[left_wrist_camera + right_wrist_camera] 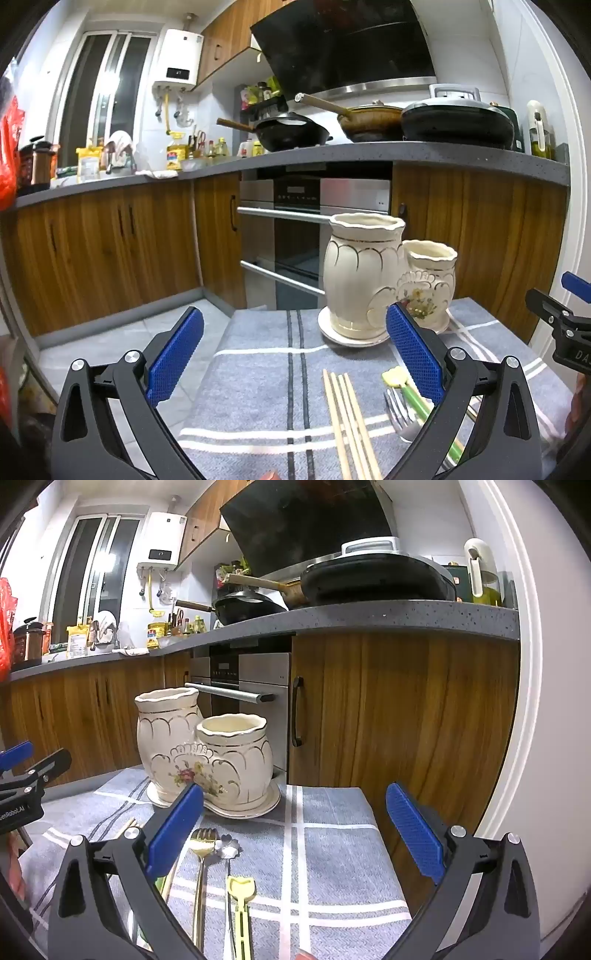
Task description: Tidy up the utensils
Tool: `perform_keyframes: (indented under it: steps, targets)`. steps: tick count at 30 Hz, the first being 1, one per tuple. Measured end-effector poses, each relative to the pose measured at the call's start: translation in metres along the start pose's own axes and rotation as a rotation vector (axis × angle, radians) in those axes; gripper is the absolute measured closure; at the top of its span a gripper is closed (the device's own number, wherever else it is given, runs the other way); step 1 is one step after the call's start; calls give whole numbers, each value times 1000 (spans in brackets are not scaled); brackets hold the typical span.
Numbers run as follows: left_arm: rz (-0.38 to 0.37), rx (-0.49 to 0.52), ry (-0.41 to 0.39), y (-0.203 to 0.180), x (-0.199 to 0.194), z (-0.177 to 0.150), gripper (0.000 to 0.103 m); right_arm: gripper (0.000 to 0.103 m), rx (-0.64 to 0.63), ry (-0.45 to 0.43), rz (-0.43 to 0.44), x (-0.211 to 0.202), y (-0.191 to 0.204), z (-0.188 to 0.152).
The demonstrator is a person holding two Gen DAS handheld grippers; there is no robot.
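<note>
Both grippers hover low over a grey striped cloth [258,369], pointing slightly down toward a cream double holder [364,273] — a tall jar joined to a shorter one, standing on a white saucer [332,334] at the far end of the cloth.

Left gripper [295,354]: jaws spread wide, nothing between the blue pads. Under it on the cloth lie wooden chopsticks [349,424], roughly parallel, running away from the camera toward the holder. Just right of them is a silver fork [400,419], then a green-handled utensil with a yellow tip [395,378], partly hidden behind the right-hand finger.

Right gripper [295,834]: also wide open, holding nothing. Below it lie a gold fork [202,843], a silver flower-shaped spoon [228,848] just beside the fork's head, and a pale yellow plastic utensil [241,890] nearer the camera. All lie flat on the cloth, short of the saucer — none inside either jar. Chopstick tips [129,825] show at the left, behind the left-hand finger.

Each wrist view catches the other gripper at its frame edge. Behind stands a kitchen counter [369,616] with pans and an oven [295,229] below.
</note>
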State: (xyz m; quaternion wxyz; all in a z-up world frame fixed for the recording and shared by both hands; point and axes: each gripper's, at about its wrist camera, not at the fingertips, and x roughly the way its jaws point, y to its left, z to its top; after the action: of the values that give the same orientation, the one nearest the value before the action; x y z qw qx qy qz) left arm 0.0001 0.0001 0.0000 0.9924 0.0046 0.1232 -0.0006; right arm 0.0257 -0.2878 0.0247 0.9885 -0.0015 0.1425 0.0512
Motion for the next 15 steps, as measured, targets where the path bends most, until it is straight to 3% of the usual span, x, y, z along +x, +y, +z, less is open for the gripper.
perform_keyframes:
  steps: [15]
  targets:
    - [-18, 10, 12, -10, 2, -1, 5, 5, -3, 0, -3, 3, 2, 2]
